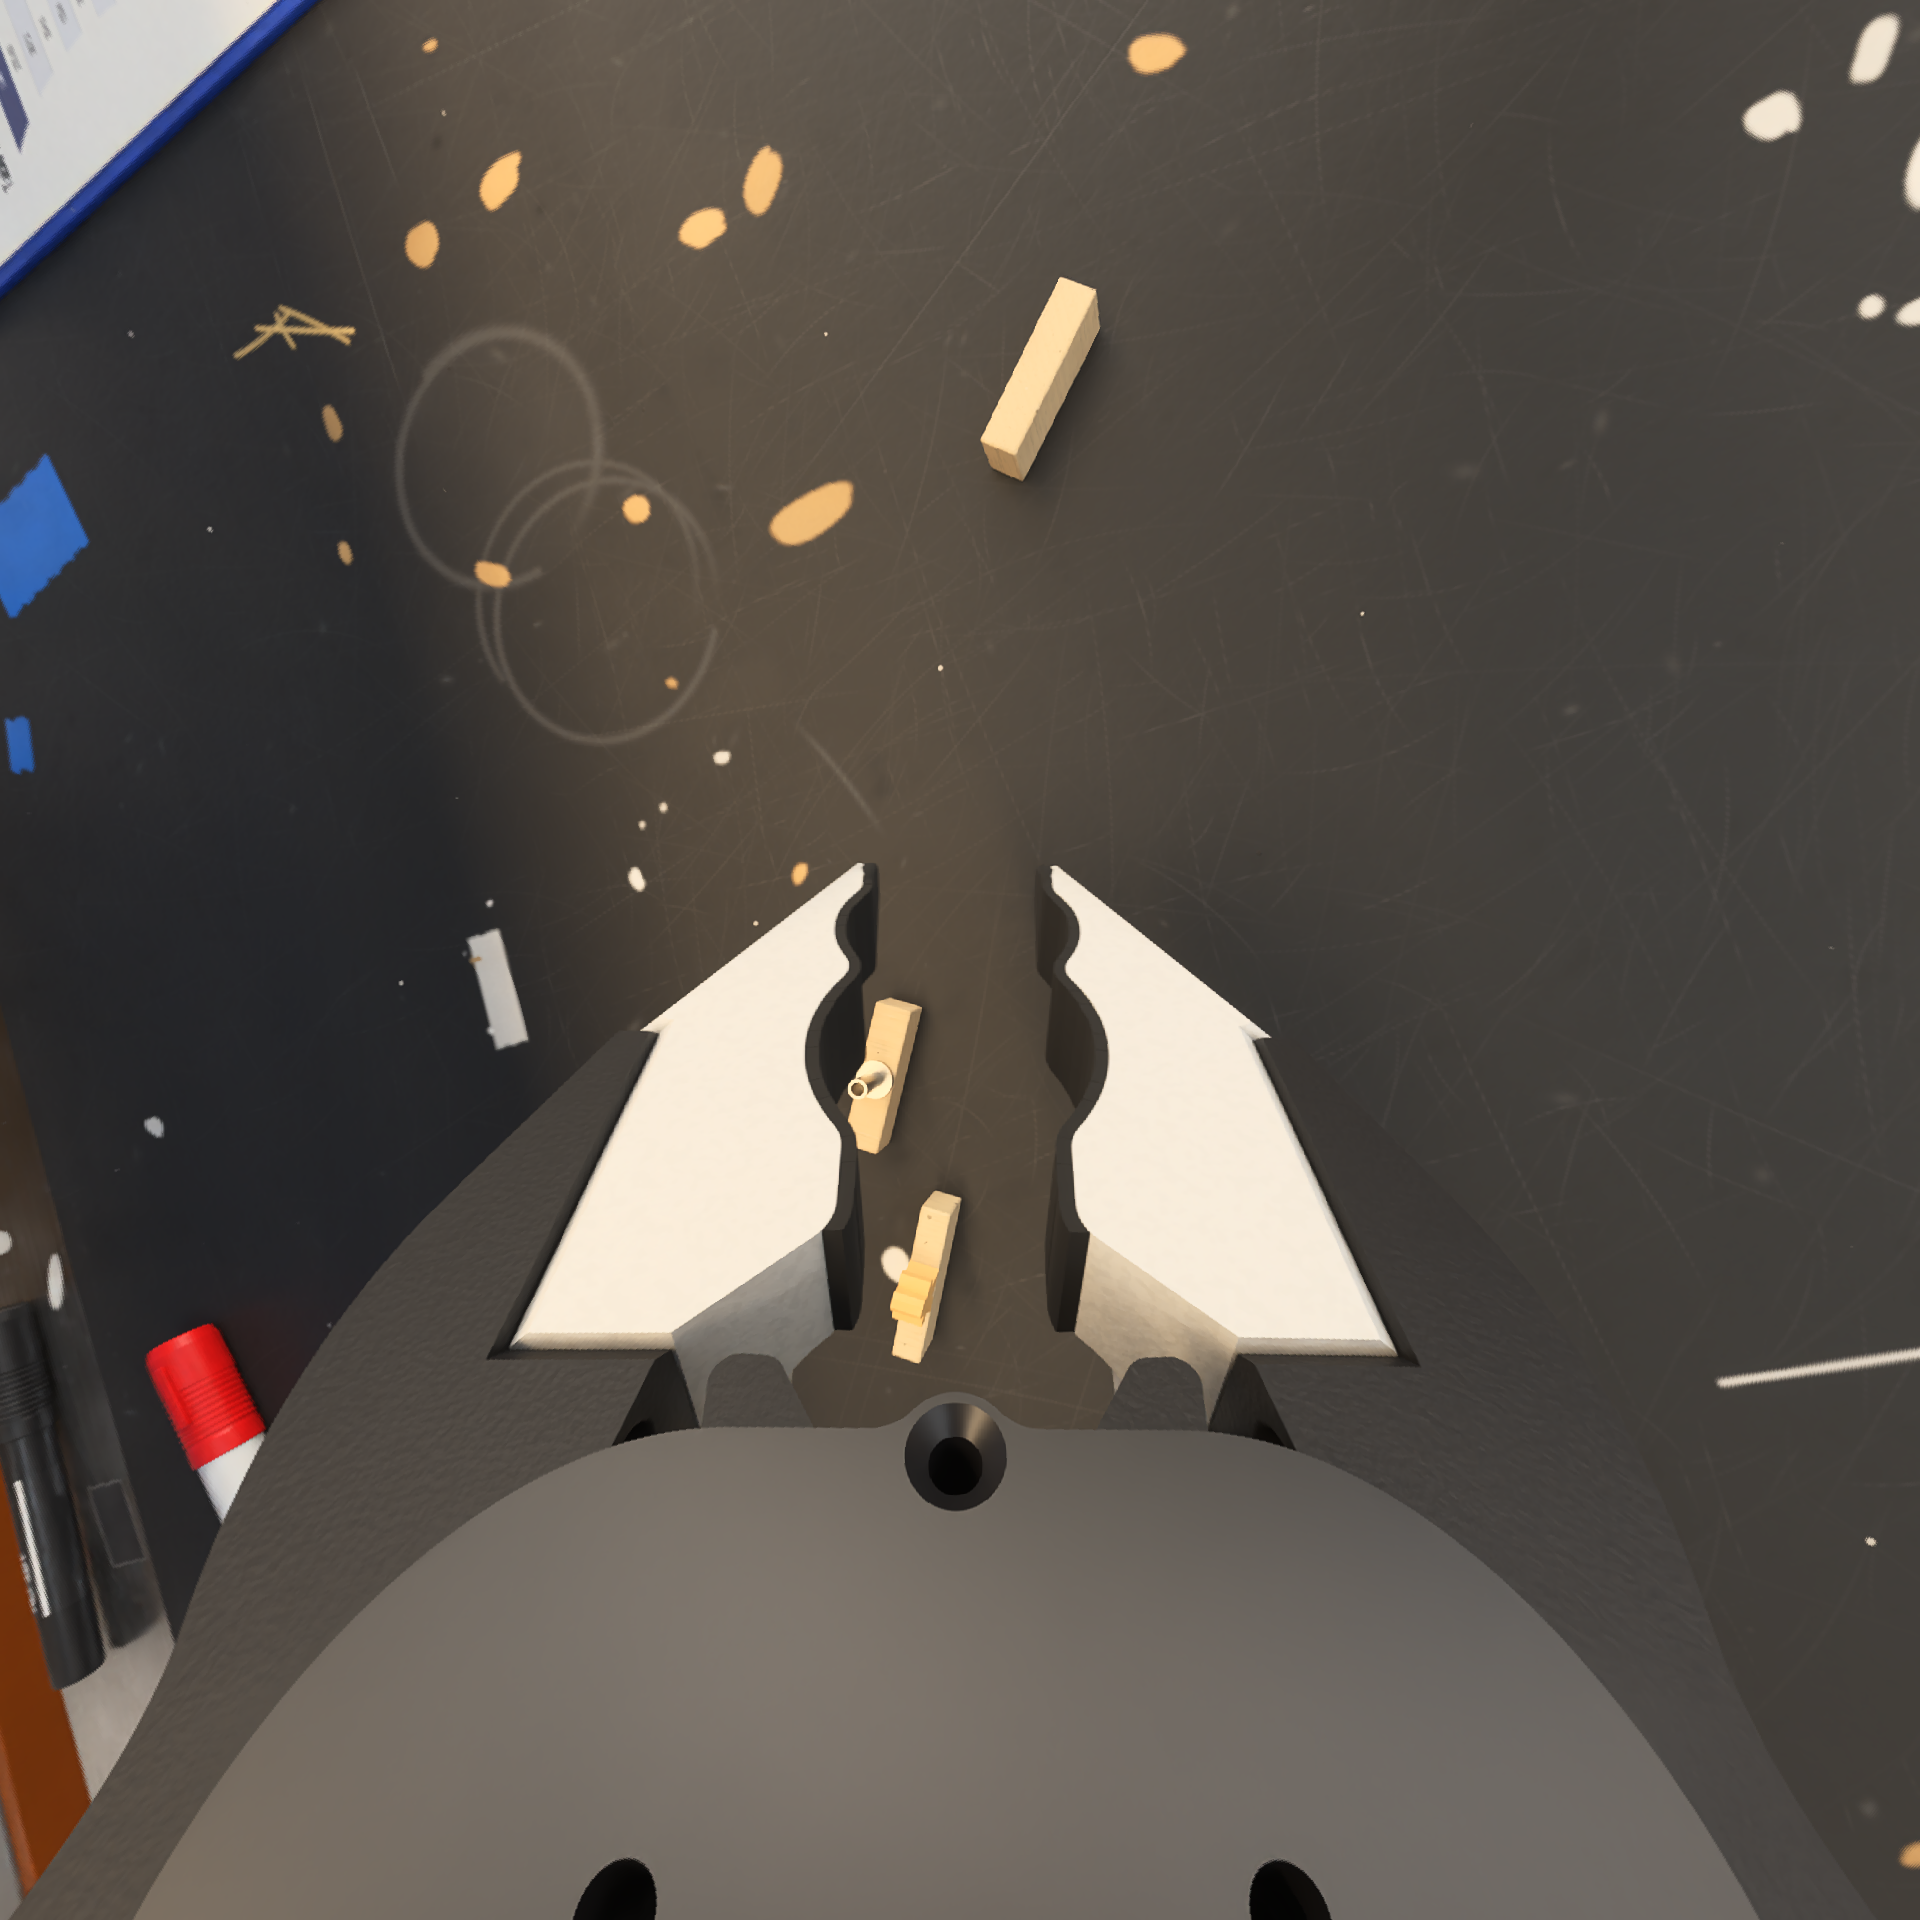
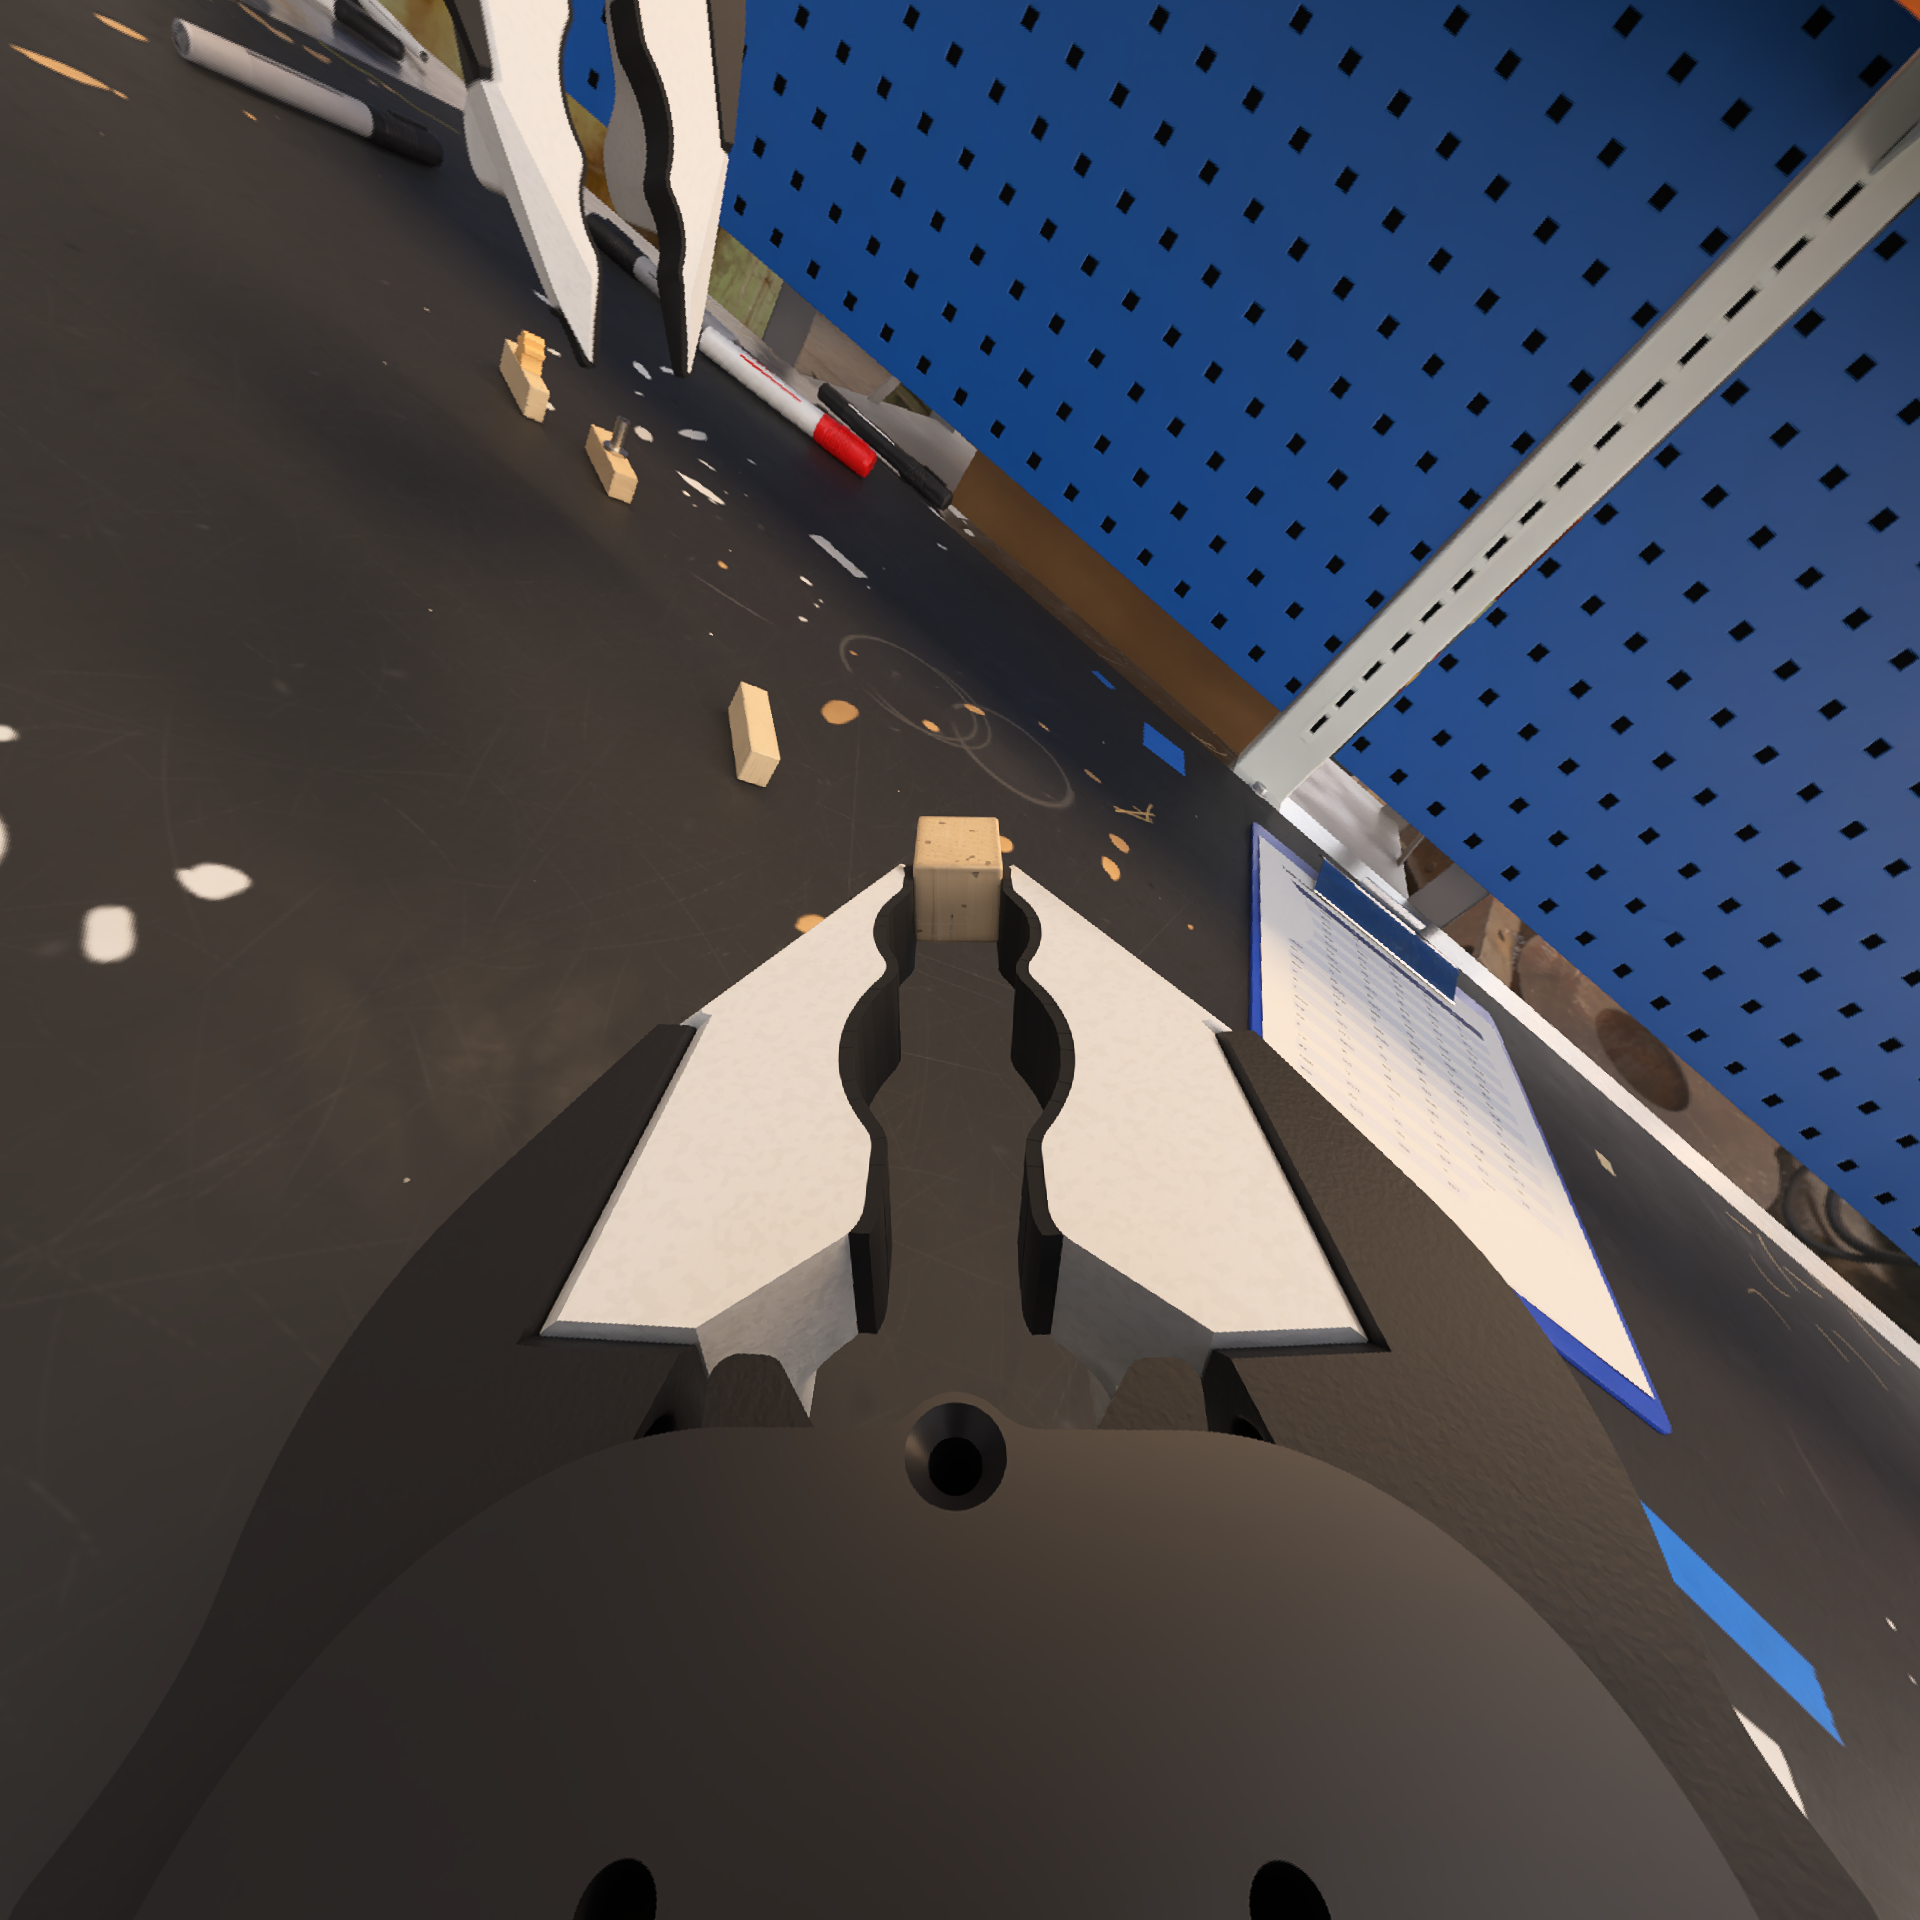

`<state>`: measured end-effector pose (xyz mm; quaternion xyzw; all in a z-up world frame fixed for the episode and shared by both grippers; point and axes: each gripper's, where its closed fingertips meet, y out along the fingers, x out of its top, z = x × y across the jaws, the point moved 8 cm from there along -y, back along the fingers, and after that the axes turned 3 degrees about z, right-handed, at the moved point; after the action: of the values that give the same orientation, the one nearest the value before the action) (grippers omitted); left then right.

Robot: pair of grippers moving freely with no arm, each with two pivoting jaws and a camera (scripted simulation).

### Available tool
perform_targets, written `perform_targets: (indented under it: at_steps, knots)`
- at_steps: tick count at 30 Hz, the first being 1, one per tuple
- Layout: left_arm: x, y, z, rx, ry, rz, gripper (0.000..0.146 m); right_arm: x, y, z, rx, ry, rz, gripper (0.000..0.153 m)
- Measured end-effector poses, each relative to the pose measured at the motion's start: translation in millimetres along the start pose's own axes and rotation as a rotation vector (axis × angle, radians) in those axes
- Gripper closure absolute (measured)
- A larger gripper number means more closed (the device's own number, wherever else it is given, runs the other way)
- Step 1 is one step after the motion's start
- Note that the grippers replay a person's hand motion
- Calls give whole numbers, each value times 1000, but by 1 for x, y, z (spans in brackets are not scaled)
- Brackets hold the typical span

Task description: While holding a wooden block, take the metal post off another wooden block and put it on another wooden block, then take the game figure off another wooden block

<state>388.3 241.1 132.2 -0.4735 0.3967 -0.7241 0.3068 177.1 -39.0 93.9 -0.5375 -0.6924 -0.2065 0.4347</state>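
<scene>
The right gripper (image 2: 957, 883) is closed on a pale square-ended wooden block (image 2: 957, 878) pinched at its fingertips, so the holding half of the task is in hand; the left gripper (image 1: 957, 883) hangs over the dark scuffed workbench (image 1: 1455, 727) with its jaws spread and nothing between them. Seen through that gap, the small silver metal post (image 1: 868, 1086) stands upright on a short light wooden block (image 1: 885, 1075), and nearer the gripper body the little yellow-tan game figure (image 1: 912, 1294) sits on its own wooden block (image 1: 928, 1278). The step in hand looks to be the descent onto the post: I would centre the jaws on the post (it sits close to the left finger rather than midway), close on its shaft above the wood, and lift straight so its block is not dragged. The long bare wooden block (image 1: 1041, 379) lying well apart seems the likely resting place. The figure's block is near, so a wide approach risks nudging it. The red-capped marker (image 1: 203, 1403) and black pens (image 1: 52, 1507) lie off at the bench edge, clear of the work.
</scene>
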Motion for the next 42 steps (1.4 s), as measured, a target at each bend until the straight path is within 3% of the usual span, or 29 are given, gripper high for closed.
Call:
perform_targets:
  at_steps: [2,13,42]
  knots:
    - [1,-5,1,12,-1,-6,109,0,0,-1,-5,3,1,138]
    - [-20,-40,19,156,-27,54,109,-1,1,-1,-15,-7,18,138]
    - [-46,-37,36,160,-45,162,109,-2,2,0,-14,-21,25,138]
